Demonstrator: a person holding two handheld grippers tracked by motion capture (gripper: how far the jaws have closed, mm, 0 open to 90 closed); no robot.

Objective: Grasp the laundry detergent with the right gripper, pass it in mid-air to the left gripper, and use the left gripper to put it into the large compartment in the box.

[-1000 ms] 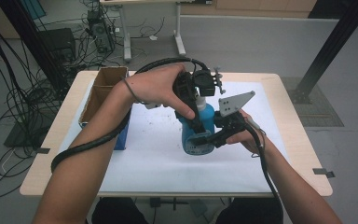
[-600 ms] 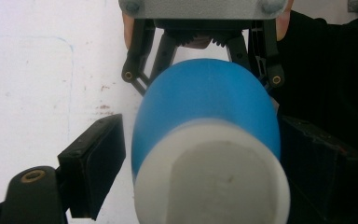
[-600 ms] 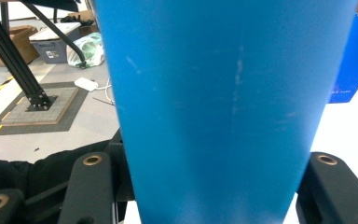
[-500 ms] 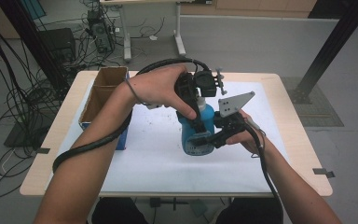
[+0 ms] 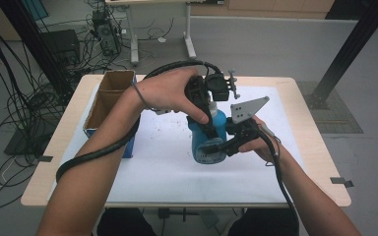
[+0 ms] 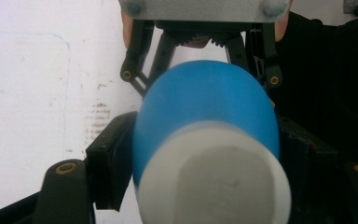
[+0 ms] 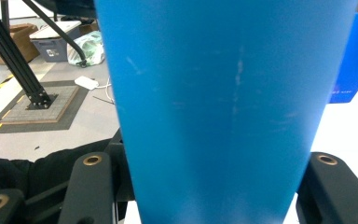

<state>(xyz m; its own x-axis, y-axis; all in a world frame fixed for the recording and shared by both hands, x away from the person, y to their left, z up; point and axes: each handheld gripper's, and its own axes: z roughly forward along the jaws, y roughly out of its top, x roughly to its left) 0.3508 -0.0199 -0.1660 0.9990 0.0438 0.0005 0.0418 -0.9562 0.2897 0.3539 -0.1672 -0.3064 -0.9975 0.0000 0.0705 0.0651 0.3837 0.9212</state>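
Grippers, two (image 5: 204, 129) (image 5: 216, 147), clamp one blue bottle (image 5: 203, 139); one cardboard box (image 5: 109, 96) nearby.

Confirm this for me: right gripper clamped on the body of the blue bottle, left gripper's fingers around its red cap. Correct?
Not quite: the cap is white, not red, as the left gripper view shows. The rest holds: the right gripper clamps the blue bottle by its body, and the left gripper has its fingers around the cap.
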